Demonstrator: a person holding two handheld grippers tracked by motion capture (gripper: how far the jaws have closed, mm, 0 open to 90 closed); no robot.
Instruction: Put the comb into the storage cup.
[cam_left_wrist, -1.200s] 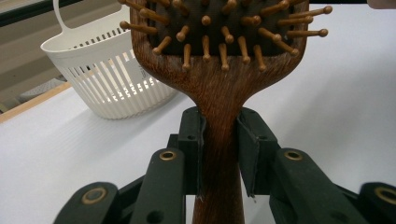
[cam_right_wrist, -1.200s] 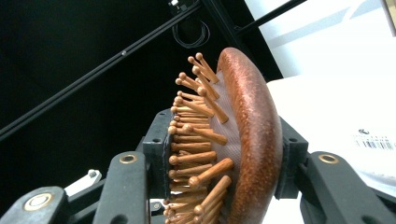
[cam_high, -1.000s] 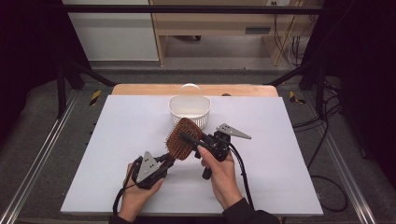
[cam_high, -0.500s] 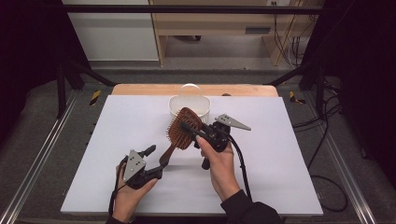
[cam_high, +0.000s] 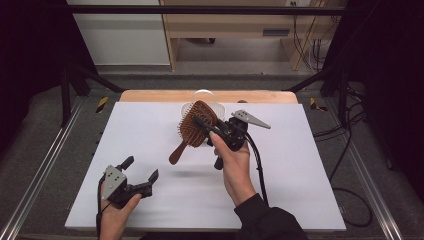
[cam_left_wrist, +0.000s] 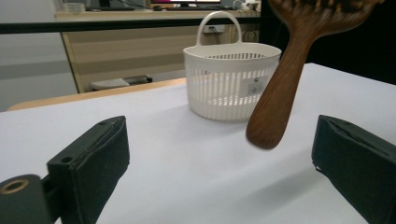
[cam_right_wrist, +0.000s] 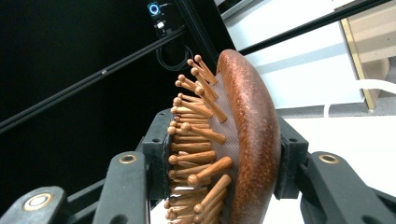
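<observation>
The right gripper (cam_high: 202, 124) clamps the head of the wooden hairbrush (cam_high: 192, 131) between its pads, one on the bristles, one on the back; the brush hangs in the air just in front of the white basket (cam_left_wrist: 231, 79), handle slanting down toward the person. The left gripper (cam_high: 141, 170), its jaws having just opened wide with nothing between them, sits low over the white table (cam_high: 310, 150), well short of the basket; the brush handle floats ahead of it.

Black grippers (cam_high: 140, 172) (grey plates), dark sleeve (cam_high: 265, 220)
</observation>
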